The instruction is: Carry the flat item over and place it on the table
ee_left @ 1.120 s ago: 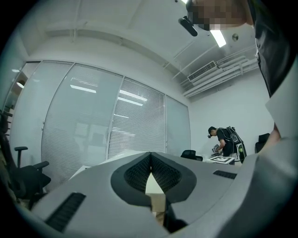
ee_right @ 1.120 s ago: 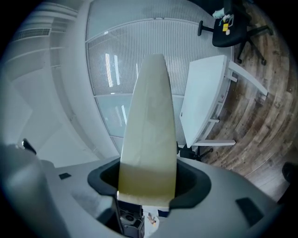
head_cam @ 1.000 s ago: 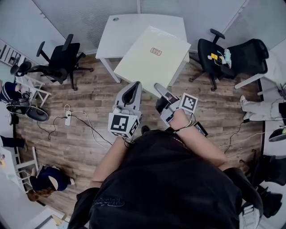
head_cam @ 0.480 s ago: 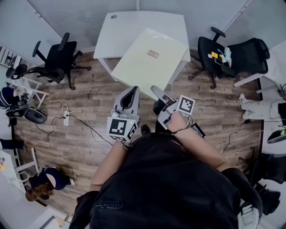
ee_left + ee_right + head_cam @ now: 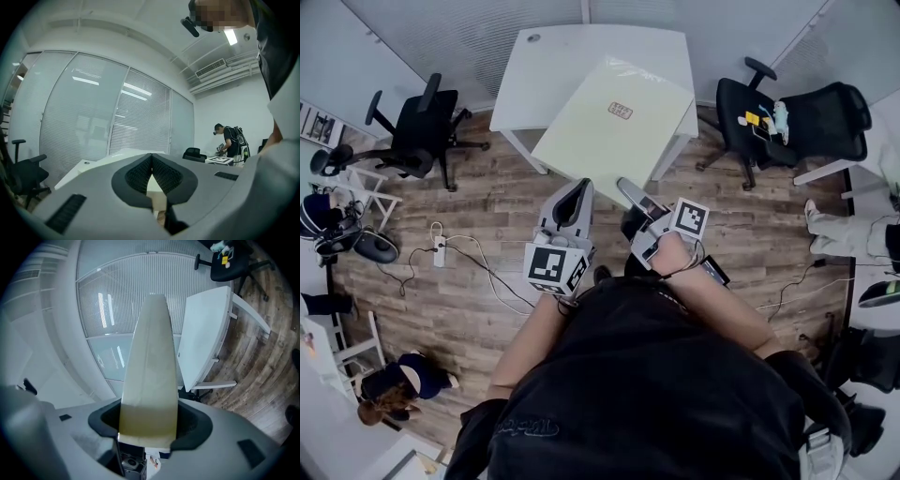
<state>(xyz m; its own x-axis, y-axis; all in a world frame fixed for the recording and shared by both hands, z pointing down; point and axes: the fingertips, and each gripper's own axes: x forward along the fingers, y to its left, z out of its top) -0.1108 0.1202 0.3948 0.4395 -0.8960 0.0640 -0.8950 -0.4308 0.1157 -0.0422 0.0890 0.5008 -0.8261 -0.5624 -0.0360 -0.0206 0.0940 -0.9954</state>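
Flat panel [image 5: 609,131]: near edge hidden inside jaws of left gripper [image 5: 581,184], right gripper [image 5: 628,186]; label [image 5: 621,110] print too small to read. Tabletop [image 5: 548,66] beyond jaws half covered by panel.

wood floor [image 5: 487,216], black office chairs [image 5: 417,127], blinded glass walls [image 5: 459,37]

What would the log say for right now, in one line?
left tongs: shut on flat board | right tongs: shut on flat board | flat board: carried, not yet on white table
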